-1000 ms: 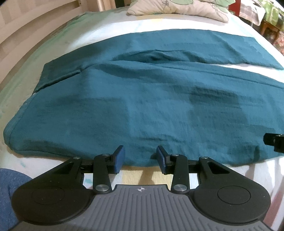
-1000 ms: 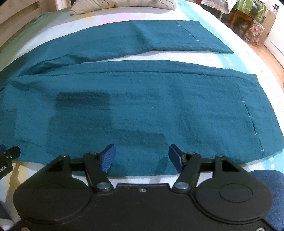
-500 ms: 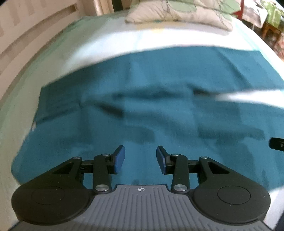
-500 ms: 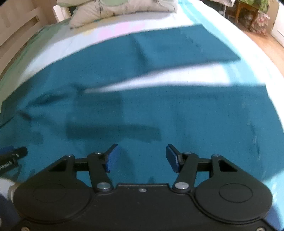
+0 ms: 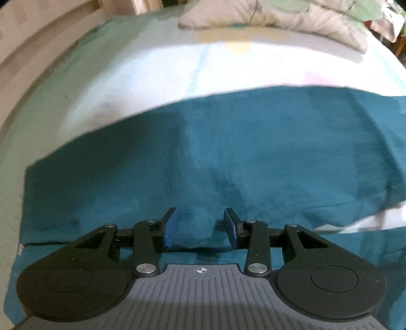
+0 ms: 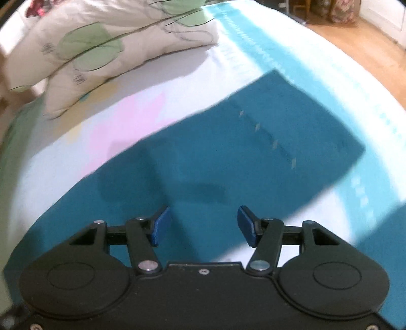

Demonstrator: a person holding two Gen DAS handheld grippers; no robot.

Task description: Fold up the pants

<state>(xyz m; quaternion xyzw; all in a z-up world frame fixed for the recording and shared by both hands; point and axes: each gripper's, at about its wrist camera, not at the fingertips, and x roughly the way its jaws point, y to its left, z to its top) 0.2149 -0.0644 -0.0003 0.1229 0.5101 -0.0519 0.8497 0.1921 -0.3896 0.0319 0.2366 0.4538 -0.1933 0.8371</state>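
Observation:
Teal pants lie spread flat on the bed. In the left wrist view the waist end and the far leg fill the middle; a fold line runs under my left gripper, which is open and empty just over the cloth. In the right wrist view the far leg runs to its hem at the right, with pale stitches near the hem. My right gripper is open and empty above that leg. The near leg shows only as a corner at the lower right.
A pillow with a green leaf print lies at the head of the bed, also in the left wrist view. The bedsheet is white with pastel patches. A headboard stands at left. Wooden floor lies beyond the right edge.
Both grippers have moved forward over the pants, from the near edge to the far leg. Both have stayed open and empty. The pants have not moved.

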